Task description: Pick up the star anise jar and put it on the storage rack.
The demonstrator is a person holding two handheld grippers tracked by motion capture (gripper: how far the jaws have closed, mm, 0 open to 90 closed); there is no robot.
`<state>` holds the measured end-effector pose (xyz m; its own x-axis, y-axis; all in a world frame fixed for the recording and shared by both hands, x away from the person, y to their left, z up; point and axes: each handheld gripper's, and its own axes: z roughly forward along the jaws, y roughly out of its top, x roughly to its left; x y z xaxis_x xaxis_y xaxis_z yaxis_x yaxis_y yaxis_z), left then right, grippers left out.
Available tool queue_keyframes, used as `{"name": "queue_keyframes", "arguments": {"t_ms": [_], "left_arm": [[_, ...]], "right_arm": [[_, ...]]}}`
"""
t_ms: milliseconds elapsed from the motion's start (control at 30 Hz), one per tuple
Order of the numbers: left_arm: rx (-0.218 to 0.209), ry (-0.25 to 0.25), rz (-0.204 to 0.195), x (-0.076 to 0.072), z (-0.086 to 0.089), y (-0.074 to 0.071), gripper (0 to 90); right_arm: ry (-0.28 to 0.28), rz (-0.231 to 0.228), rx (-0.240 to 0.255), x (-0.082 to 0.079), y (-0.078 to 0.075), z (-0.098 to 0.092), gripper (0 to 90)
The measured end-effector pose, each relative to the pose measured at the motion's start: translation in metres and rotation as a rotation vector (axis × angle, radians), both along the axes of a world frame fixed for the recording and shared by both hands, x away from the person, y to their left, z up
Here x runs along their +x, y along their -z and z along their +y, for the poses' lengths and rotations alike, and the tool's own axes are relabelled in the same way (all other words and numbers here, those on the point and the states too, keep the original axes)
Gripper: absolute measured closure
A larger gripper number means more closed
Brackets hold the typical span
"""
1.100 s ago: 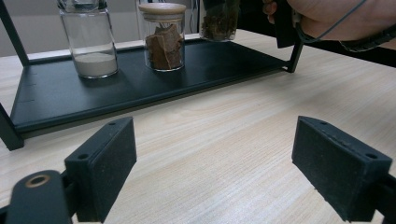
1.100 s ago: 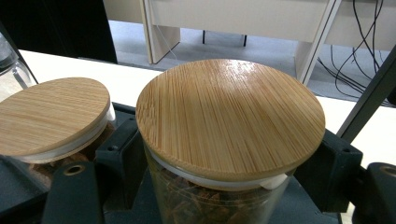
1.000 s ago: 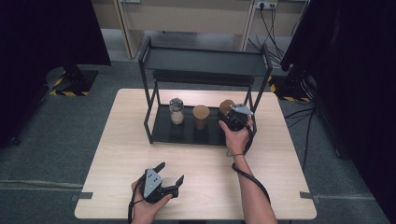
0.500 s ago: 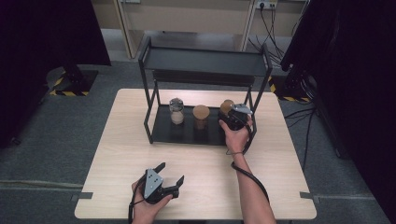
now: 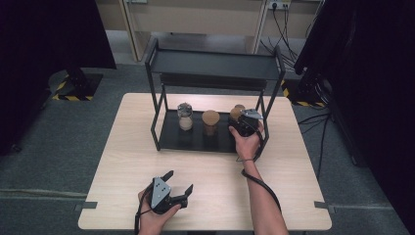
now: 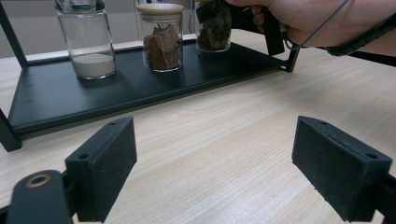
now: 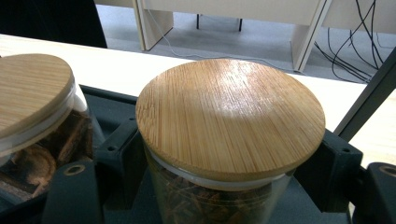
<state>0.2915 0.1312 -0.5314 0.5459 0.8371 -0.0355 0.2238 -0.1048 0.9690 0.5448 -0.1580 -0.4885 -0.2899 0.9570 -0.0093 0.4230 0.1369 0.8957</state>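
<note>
The right-hand jar (image 7: 219, 177) stands on the bottom tray of the black metal rack (image 5: 195, 139), at the tray's right end near the surface's far right corner, and the right hand-held gripper (image 5: 243, 123) is clamped on its glass body just under the lid. The grip looks risky to me: the wall is smooth, round glass, so the flat black pads could slide if the jar is lifted at a tilt, and the bamboo lid (image 7: 231, 119), a flat disc with fine straight grain above a pale seal ring, might come loose if it is bumped. The rack's right post (image 5: 264, 122) stands just beside the hand, so a careless pull-out could knock the jar against it, or against the neighbouring jar (image 7: 35, 121), which sits near on the left with dark brown chunks inside. Further left on the tray is a jar of white powder (image 5: 185, 117) with a metal-looking top. The left hand-held gripper (image 5: 169, 191) rests near the front edge of the pale wood-grain surface (image 5: 293, 196), its jaws apart and holding nothing.
</note>
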Motion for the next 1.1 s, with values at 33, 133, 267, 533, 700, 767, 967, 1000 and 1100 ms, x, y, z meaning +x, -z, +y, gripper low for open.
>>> {"name": "queue_keyframes", "arguments": {"t_ms": [33,133,267,533,700,767,967,1000,1100], "left_arm": [[0.0,0.0,0.0,0.0,0.0,0.0,13.4],[0.0,0.001,0.0,0.0,0.0,0.0,13.4],[0.001,0.001,0.0,0.0,0.0,0.0,13.4],[0.005,0.002,-0.001,0.0,0.0,0.0,13.5],[0.006,0.003,-0.004,0.0,0.0,0.0,13.5],[0.006,0.002,-0.003,0.0,0.0,0.0,13.5],[0.006,0.002,-0.004,-0.001,-0.001,0.0,13.5],[0.003,0.002,-0.004,-0.001,-0.001,0.0,13.5],[0.004,0.003,-0.003,-0.001,-0.001,0.0,13.5]], "right_arm": [[0.002,0.002,0.003,0.0,0.001,0.0,25.9],[0.001,0.005,0.002,0.0,0.003,0.001,25.9],[0.001,0.008,0.005,0.001,0.004,0.002,25.9],[-0.012,0.008,0.002,0.0,0.006,0.004,25.9],[-0.008,0.002,0.004,-0.001,0.009,0.004,25.8],[-0.012,-0.005,0.005,-0.002,0.01,0.004,25.8],[-0.018,-0.01,0.003,-0.004,0.011,0.005,25.6],[-0.018,-0.011,0.003,-0.004,0.011,0.005,25.5],[-0.02,-0.009,0.013,-0.005,0.012,0.004,25.2]]}}
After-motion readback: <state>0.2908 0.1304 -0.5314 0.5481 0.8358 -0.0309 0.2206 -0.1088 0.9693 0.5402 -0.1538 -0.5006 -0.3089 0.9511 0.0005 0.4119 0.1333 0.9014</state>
